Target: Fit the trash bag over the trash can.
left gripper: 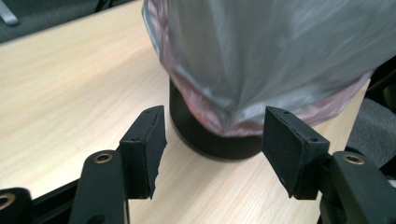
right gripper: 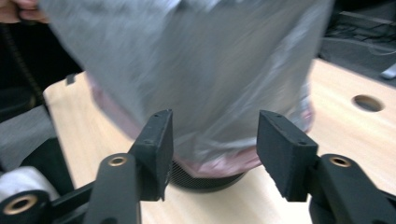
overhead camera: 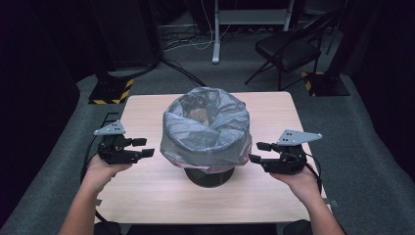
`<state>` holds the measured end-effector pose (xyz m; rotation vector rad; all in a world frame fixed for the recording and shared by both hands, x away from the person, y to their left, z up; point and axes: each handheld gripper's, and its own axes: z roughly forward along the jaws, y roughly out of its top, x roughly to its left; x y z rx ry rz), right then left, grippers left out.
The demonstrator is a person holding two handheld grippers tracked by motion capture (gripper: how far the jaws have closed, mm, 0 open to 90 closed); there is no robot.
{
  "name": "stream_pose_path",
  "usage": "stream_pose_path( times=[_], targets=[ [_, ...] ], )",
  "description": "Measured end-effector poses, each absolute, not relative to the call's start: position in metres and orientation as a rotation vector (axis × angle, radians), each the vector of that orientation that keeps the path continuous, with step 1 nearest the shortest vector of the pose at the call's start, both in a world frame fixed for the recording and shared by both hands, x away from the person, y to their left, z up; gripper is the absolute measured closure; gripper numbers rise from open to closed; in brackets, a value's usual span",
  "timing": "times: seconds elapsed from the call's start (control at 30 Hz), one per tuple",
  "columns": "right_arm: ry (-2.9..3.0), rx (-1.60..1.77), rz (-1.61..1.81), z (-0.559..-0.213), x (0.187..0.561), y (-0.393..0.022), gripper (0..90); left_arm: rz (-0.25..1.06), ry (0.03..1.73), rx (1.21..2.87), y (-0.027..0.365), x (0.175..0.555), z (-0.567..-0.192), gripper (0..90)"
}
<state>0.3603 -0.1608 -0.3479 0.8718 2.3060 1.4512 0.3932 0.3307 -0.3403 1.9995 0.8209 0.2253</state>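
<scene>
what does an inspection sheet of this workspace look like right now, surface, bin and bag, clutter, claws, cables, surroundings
surface: light wood table, bare around the bin; a round hole shows near one edge
job's things: black bin stands mid-table; grey bag lines it and drapes over the rim, with a pink layer showing at its lower edge
clutter: nothing seen on the table
grippers: left claw open beside the bag's left side, nothing between its jaws; right claw open at the bag's right side, nothing between its jaws; neither touches the bag
cables: one trails from each claw off the table edge; loose cables on the floor behind
surroundings: grey carpet, folding chair, stand bases with yellow-black striping
</scene>
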Motion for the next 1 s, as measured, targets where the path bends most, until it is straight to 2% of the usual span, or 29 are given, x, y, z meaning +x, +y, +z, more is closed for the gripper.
stream_pose_path(
  times=[0.13,0.27,0.43,0.5,0.7,0.8,1.0],
  targets=[
    [2.245,0.888,1.435,-0.341,0.369,-0.162,42.6,0.219,0.805,1.975,0.325,0.398,-0.317,35.3],
    [2.134,0.925,1.332,-0.34,0.38,-0.156,42.6,0.28,0.814,2.001,0.309,0.408,-0.293,32.9],
    [2.188,0.931,1.376,-0.341,0.395,-0.151,42.6,0.23,0.78,2.007,0.29,0.43,-0.274,31.8],
    [2.168,0.931,1.364,-0.339,0.398,-0.151,42.0,0.162,0.788,1.971,0.285,0.441,-0.273,31.2],
    [2.215,0.965,1.41,-0.338,0.413,-0.15,40.6,0.173,0.865,1.993,0.272,0.465,-0.279,30.2],
    [2.23,0.986,1.404,-0.339,0.418,-0.151,40.7,0.137,0.882,2.008,0.268,0.472,-0.285,29.9],
    [2.28,0.977,1.474,-0.341,0.424,-0.15,51.1,0.091,0.813,2.059,0.262,0.473,-0.29,38.1]
  ],
)
